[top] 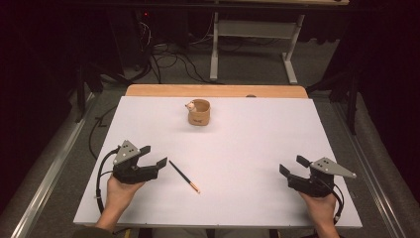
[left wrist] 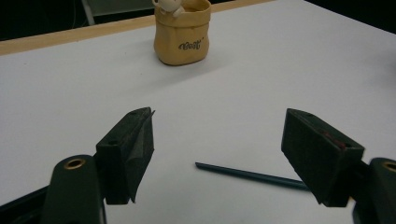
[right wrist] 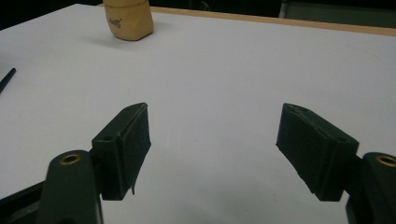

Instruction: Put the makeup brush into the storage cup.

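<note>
A cup (top: 199, 113) stands at the table's (top: 247, 134) far middle, a pencil (top: 183, 176) lying nearer, beside the left gripper (top: 152, 156)

One white rectangular tabletop (top: 257, 148) with a strip of pale wood along its far edge carries the things. On it stands one small tan sack-shaped cup (top: 199, 113) with dark lettering on its side, and one small white figure (top: 190, 105) sits at the cup's rim. One slim dark pencil with an orange tip (top: 183, 176) lies on the white surface. Two black two-jaw claws are counted: one left claw (top: 153, 156) and one right claw (top: 292, 165), each held in one hand, so two hands, the left hand (top: 120, 191) and the right hand (top: 321, 206). Each claw bears one grey three-cornered plate and one trailing black cable.
</note>
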Action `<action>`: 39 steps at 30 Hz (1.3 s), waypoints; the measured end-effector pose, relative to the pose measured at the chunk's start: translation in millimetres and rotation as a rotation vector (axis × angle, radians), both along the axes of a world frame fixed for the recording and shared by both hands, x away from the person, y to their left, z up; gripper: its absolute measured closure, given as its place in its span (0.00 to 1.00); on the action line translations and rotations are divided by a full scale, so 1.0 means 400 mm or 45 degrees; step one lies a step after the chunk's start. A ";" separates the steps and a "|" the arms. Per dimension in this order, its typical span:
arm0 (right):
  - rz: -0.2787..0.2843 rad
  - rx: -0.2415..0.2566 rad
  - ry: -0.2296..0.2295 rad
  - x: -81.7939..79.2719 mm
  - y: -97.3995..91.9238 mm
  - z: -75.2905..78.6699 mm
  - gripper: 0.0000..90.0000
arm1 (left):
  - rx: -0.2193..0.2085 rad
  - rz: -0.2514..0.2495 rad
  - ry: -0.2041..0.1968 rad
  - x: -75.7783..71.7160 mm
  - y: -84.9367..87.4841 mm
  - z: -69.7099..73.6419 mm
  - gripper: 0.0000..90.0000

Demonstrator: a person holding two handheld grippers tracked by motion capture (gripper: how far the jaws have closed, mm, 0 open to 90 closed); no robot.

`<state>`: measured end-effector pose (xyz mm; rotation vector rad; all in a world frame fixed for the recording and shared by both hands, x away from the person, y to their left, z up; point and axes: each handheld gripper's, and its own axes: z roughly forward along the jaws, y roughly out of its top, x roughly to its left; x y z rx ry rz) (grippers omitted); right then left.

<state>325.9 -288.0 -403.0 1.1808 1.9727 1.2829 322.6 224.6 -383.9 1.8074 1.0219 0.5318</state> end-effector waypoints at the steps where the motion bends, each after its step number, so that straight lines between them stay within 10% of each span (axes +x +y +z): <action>1: 0.002 0.001 0.000 0.000 0.000 0.000 0.30 | 0.000 -0.005 0.001 0.002 -0.003 0.000 0.29; 22: 0.001 -0.003 -0.001 0.000 -0.001 -0.001 0.30 | -0.047 -0.131 0.009 0.058 -0.141 0.009 0.29; 39: 0.003 -0.001 0.007 0.000 -0.001 -0.002 0.30 | 0.029 -0.172 0.064 0.075 -0.173 0.011 0.28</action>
